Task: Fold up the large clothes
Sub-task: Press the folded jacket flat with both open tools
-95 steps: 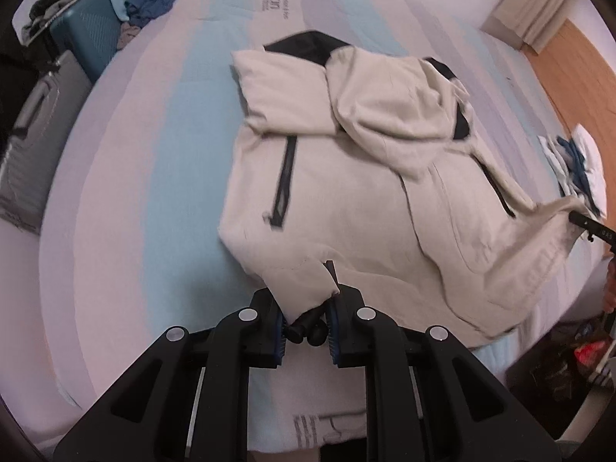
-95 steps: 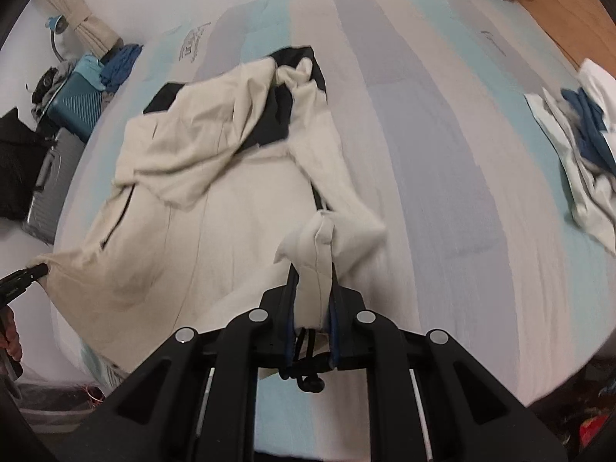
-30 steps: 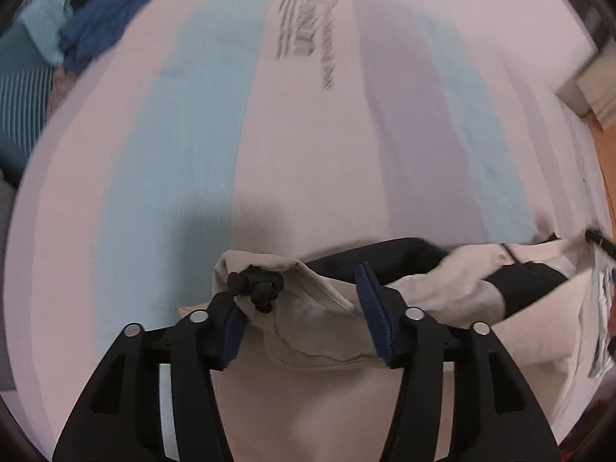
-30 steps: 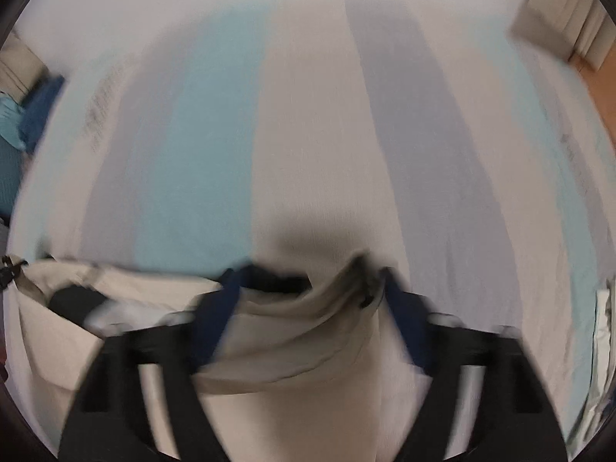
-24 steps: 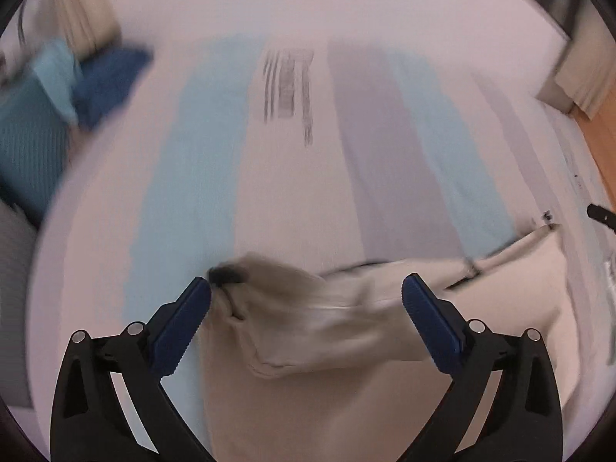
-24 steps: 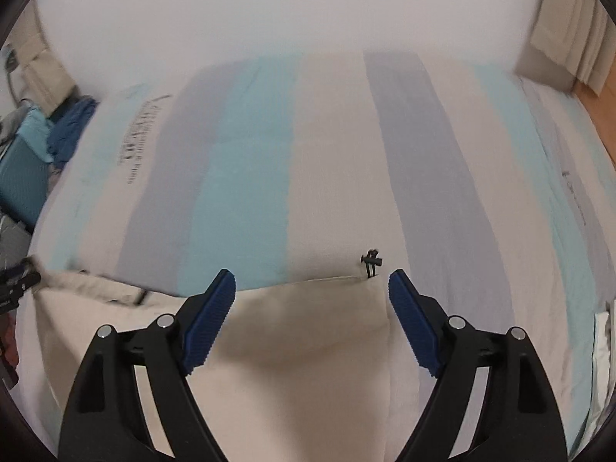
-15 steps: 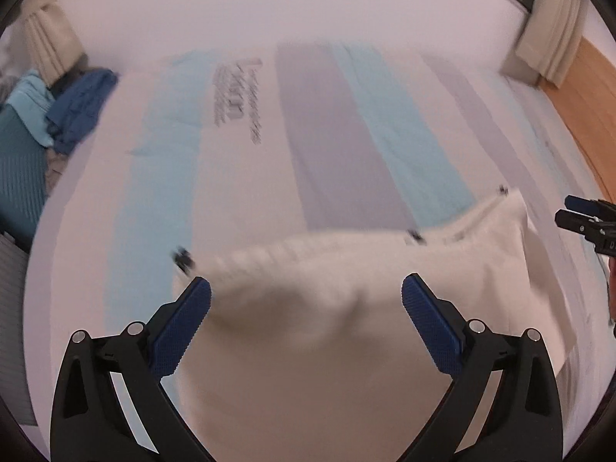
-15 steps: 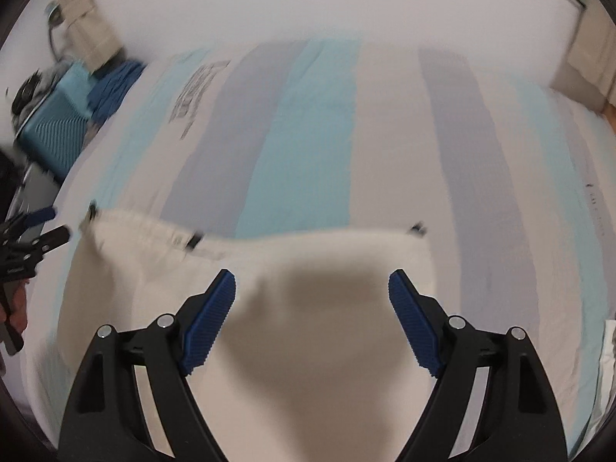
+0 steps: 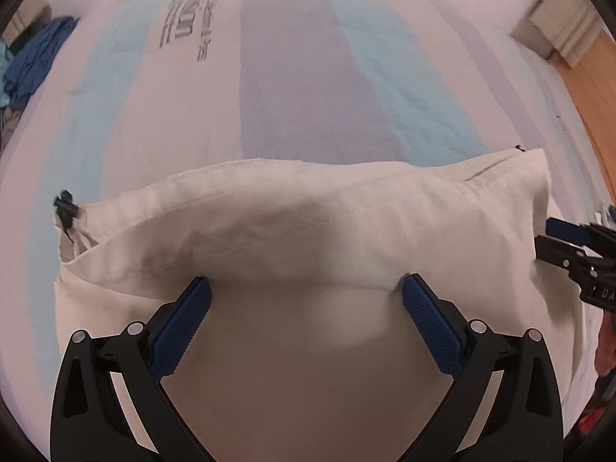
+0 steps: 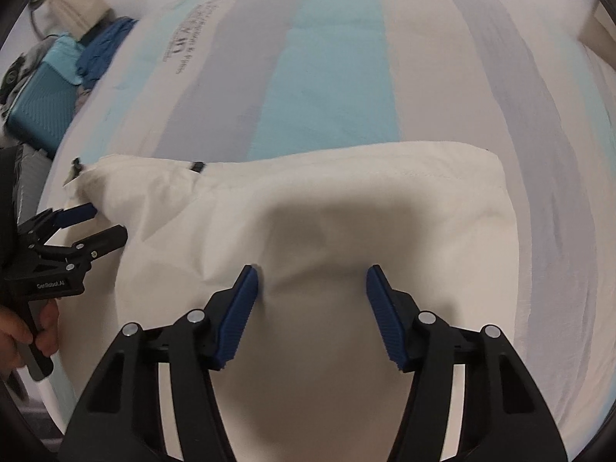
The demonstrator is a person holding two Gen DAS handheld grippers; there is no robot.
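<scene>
A cream jacket [image 9: 308, 208] lies folded in a wide band across the striped bed [image 9: 292, 77], with a black cord end at its left corner. My left gripper [image 9: 306, 283] hovers just over its near part, jaws wide open and holding nothing. In the right wrist view the same jacket [image 10: 308, 184] fills the lower half. My right gripper [image 10: 312, 269] is over it with its jaws closing; cloth lies under and between the fingers, but the pads are not pressing on it. Each gripper shows at the edge of the other's view: the right gripper [image 9: 569, 242] and the left gripper [image 10: 92, 227].
A teal suitcase [image 10: 42, 107] and a heap of blue clothes [image 10: 100, 50] sit beyond the bed's far left corner. Wooden floor [image 9: 593, 88] runs along the right side. A person's hand [image 10: 23, 331] holds the left gripper's handle. The striped sheet [image 10: 331, 57] stretches beyond the jacket.
Both grippers let go of the jacket's hem and drew back toward the near side, dropping lower. The jacket settled folded on the bed. The left jaws spread wide; the right jaws have narrowed.
</scene>
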